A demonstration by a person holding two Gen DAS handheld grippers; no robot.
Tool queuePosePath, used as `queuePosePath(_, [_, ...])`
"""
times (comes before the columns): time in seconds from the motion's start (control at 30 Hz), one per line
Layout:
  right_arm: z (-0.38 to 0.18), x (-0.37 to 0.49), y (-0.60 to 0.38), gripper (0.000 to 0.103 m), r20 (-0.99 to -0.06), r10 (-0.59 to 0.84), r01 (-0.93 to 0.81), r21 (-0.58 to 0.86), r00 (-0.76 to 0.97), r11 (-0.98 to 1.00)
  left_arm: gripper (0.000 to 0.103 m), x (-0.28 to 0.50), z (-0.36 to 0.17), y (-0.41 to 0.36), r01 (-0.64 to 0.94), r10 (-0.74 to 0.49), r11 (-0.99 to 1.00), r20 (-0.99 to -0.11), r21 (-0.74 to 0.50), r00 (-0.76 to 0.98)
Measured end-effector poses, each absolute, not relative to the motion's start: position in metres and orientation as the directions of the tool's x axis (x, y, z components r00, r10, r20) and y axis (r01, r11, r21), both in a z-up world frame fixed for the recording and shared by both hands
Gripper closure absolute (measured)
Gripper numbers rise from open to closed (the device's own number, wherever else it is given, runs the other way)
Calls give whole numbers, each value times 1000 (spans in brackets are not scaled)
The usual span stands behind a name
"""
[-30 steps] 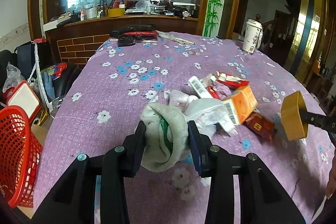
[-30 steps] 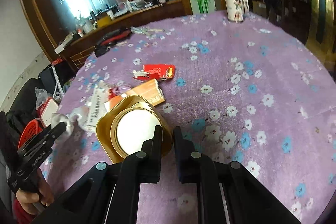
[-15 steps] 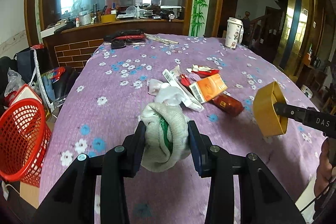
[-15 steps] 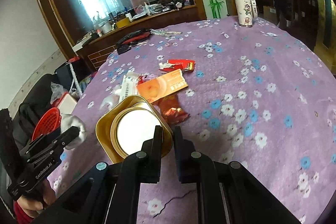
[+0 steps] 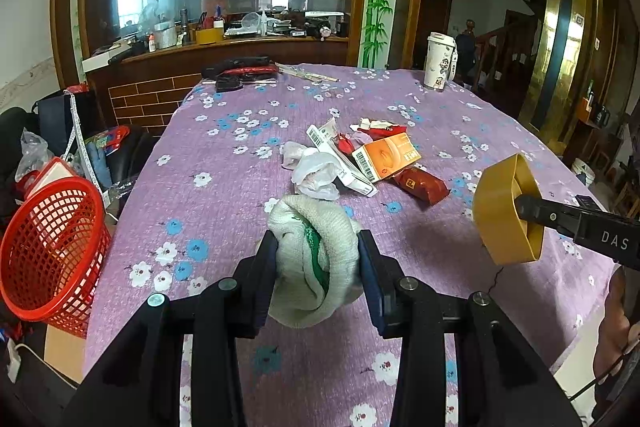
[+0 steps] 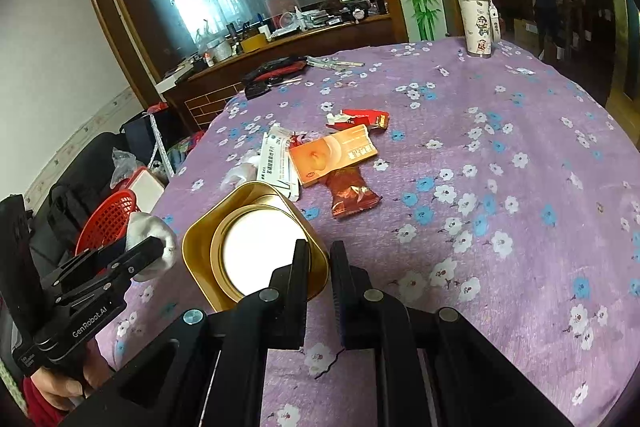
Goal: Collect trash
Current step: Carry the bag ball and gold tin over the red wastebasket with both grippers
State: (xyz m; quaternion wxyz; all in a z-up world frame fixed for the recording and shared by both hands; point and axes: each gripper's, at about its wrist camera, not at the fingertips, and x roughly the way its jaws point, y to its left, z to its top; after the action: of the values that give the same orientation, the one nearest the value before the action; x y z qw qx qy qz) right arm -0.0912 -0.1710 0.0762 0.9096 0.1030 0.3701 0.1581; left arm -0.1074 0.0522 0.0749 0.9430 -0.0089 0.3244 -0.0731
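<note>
Left gripper (image 5: pixel 318 259) pinches a balled off-white knitted sock (image 5: pixel 314 255) with green trim; right gripper (image 6: pixel 320 267) clamps the wall of a square gold tin (image 6: pixel 256 247), both held above the purple floral tablecloth (image 5: pixel 224 187). Wrappers and an orange carton (image 5: pixel 386 157) lie mid-table; red mesh basket (image 5: pixel 48 247) stands beside the table's left edge.

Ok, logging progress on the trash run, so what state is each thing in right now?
Left gripper: shut on the balled sock.
Right gripper: shut on the gold tin's rim.
Red basket: upright, looks empty.
Wrappers and boxes: uncollected on the table.
Cup: upright, lidded.
</note>
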Motion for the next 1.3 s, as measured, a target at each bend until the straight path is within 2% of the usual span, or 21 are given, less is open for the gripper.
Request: queuePosePath(1.3, [70, -97, -129, 92, -669, 380, -275, 263, 639, 925, 65, -119, 67, 84, 40, -63, 998, -631, -50, 773])
